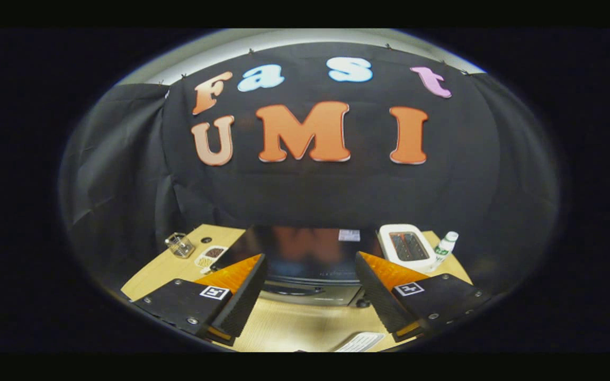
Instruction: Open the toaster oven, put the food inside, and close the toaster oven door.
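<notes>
A black toaster oven [305, 254] stands on the wooden table [294, 323], seen from above and in front. Its glossy top reflects the wall. Its door looks shut, with the handle [297, 291] showing between my fingers. My gripper [310, 288] is open, held above the table in front of the oven, with nothing between the fingers. A small dish of food [211, 256] with brown and yellow pieces lies left of the oven, beyond my left finger.
A clear glass jar [180, 245] stands at the back left of the table. A white pop-up toaster [408, 247] and a small white bottle [445, 248] sit right of the oven. A white ribbed object [360, 342] lies near the table's front edge.
</notes>
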### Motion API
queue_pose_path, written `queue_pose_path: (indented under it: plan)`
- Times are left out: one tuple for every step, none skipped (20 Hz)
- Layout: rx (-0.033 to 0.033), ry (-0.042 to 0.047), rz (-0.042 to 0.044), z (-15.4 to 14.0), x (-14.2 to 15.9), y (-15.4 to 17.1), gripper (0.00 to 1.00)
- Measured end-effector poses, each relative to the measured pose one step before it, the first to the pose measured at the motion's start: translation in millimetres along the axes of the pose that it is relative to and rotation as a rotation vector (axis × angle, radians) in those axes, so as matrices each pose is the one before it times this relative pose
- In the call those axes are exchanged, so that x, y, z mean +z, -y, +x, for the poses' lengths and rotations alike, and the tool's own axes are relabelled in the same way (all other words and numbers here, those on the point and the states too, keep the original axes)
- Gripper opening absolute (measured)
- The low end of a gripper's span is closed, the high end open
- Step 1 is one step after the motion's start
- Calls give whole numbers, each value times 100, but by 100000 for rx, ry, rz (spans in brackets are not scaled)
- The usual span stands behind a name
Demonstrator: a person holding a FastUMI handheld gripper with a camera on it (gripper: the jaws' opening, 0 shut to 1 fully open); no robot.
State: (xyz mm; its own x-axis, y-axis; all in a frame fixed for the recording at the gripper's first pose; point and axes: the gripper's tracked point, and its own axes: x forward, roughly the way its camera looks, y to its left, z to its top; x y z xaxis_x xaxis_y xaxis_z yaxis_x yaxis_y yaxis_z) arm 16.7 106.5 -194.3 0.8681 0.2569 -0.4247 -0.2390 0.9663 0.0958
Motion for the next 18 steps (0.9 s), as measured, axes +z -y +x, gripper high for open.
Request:
queue_pose_path:
  plan:
    - [-317, 3988, -630, -515, 1568, 219, 97]
    - [-528, 3789, -580, -526, 1402, 171, 97]
    - [-500, 3386, -760, -695, 1429, 190, 97]
    - [-594, 3048, -676, -545, 1325, 217, 97]
    - [-714, 3034, -1040, -540, 1354, 340, 97]
    - [-677, 3202, -785, -571, 1321, 278, 97]
    - [-714, 3300, -704, -380, 1243, 367, 97]
    - [-1322, 4233, -554, -546, 1367, 383, 97]
    - [-1519, 4057, -765, -230, 1312, 372, 97]
    - [-642, 3289, -437, -313, 1018, 142, 97]
    - [-545, 2540, -447, -477, 847, 5, 97]
    - [-195, 2071, -138, -412, 839, 78, 97]
    - [-324, 1972, -345, -346, 720, 63, 97]
    - [-545, 2154, -100, -314, 970, 182, 97]
    - [-579, 1657, -75, -82, 806, 241, 97]
    - [-549, 1464, 240, -280, 724, 244, 97]
    - [-411, 1179, 190, -288, 744, 195, 97]
    - [-185, 847, 131, -197, 538, 114, 97]
